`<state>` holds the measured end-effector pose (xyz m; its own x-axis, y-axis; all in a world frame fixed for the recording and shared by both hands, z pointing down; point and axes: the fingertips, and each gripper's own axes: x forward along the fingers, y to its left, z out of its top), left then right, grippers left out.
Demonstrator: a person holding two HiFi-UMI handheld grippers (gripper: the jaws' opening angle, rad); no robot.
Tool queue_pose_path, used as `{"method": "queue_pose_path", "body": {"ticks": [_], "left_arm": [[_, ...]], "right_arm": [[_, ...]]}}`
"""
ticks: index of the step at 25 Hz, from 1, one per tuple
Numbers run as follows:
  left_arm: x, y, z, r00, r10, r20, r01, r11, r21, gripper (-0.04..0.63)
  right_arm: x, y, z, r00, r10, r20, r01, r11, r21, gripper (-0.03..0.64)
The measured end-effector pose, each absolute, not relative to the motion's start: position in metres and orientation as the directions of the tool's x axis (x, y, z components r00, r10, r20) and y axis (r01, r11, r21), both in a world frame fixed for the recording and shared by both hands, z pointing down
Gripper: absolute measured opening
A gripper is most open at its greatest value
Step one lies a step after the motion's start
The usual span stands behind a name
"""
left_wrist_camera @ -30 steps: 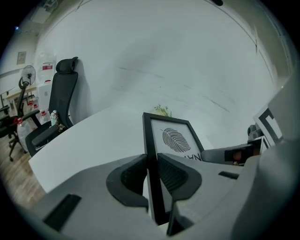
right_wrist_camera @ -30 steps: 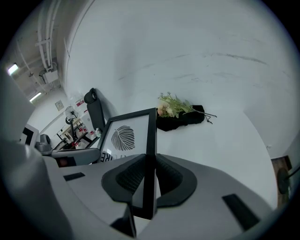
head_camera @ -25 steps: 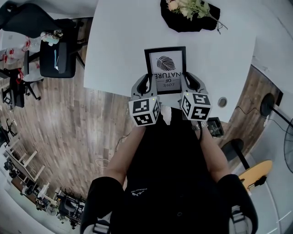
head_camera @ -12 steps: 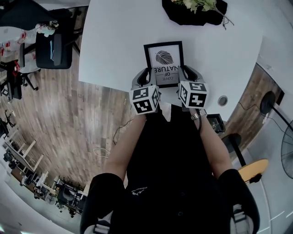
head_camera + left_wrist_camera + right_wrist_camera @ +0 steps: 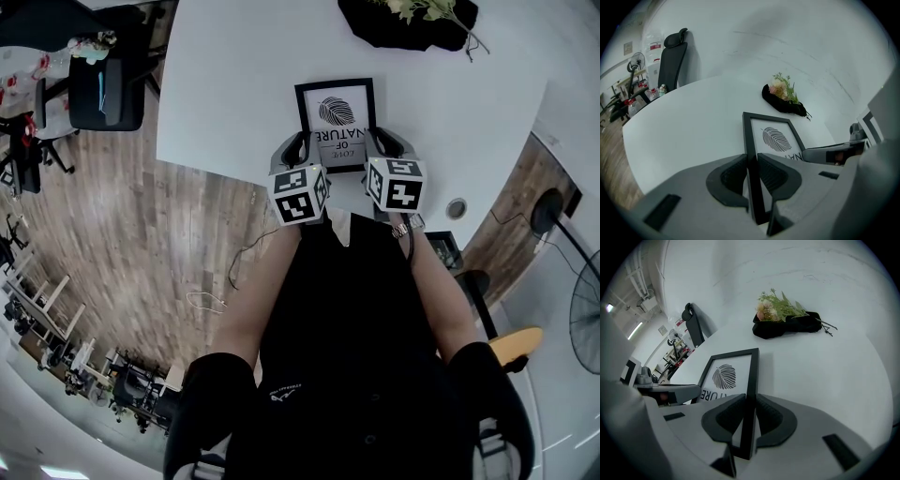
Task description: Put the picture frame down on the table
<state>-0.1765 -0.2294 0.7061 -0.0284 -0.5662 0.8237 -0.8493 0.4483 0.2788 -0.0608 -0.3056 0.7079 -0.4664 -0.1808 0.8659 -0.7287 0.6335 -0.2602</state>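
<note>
A black picture frame [image 5: 337,111] with a leaf print and the word NATURE is held face up over the white table [image 5: 234,84]. My left gripper [image 5: 302,150] is shut on the frame's left side bar [image 5: 751,154]. On the opposite side bar [image 5: 751,394] my right gripper [image 5: 377,145] is shut too. The frame [image 5: 773,138] lies nearly flat, its far end toward the table's middle. Whether it touches the tabletop I cannot tell.
A black cloth with a bunch of flowers [image 5: 412,19] lies at the table's far side, beyond the frame. A black office chair [image 5: 103,89] stands to the left on the wooden floor. The table's near edge runs just under the grippers.
Both grippers have carried the frame forward, farther over the table and away from my body. Their hold on its two sides is the same.
</note>
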Motion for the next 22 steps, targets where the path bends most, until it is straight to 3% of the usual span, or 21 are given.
{"method": "queue_pose_path", "body": {"ticks": [17,22], "left_arm": [[-0.1806,-0.2311,0.7155,-0.010,-0.544,0.839,-0.857,0.437,0.273,0.080],[-0.1820,-0.2303,0.7111,-0.002,-0.553,0.833,-0.857,0.430,0.284,0.095]], "right_arm": [[-0.0659,-0.3067,0.7162,-0.455,-0.166,0.875,-0.711,0.659,-0.245,0.075],[-0.0639,-0.3088,0.7120,-0.464,-0.176,0.868,-0.721,0.644,-0.255,0.117]]}}
